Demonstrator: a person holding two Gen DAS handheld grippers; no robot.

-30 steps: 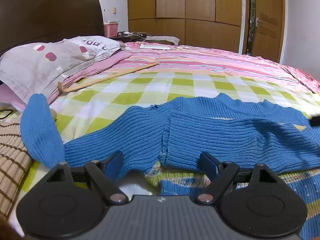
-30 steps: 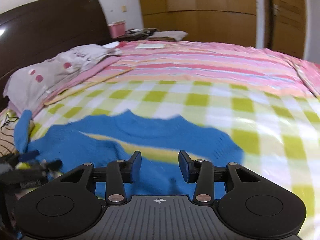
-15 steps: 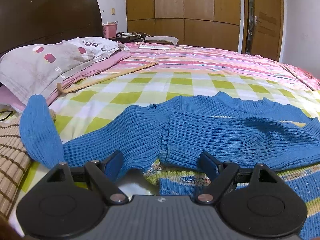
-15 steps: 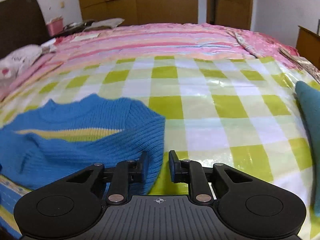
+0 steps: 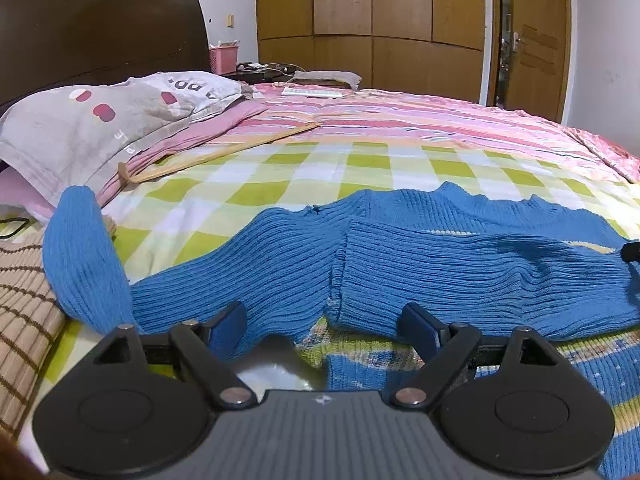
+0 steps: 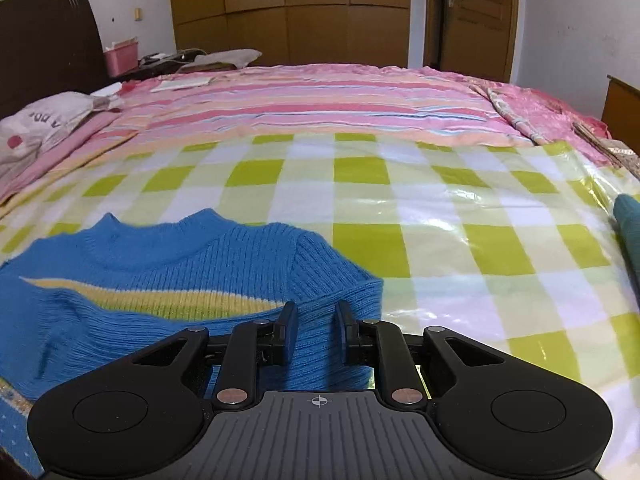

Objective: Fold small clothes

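A blue ribbed sweater point(image 5: 440, 264) with a yellow stripe lies flat on the green checked sheet point(image 6: 440, 216). One sleeve point(image 5: 500, 280) is folded across its chest. The other sleeve point(image 5: 80, 248) trails off to the left and rises over a brown striped cloth. My left gripper point(image 5: 322, 326) hovers low over the sweater's near edge, jaws wide open, nothing pinched. My right gripper point(image 6: 316, 324) sits at the sweater's point(image 6: 160, 264) right shoulder. Its jaws stand narrow, with the shoulder's knit edge in the gap; I see no squeeze on the fabric.
A grey pillow point(image 5: 100, 128) and a wooden hanger point(image 5: 216, 154) lie at the far left by the dark headboard. A brown striped cloth point(image 5: 20, 300) is at the near left. A teal garment point(image 6: 630, 232) pokes in at the right. A pink striped quilt point(image 6: 320, 100) covers the far half of the bed.
The right gripper narrowed its jaws, swung right past the sweater, then came down with the shoulder edge between its fingers. The left gripper stayed still and open.
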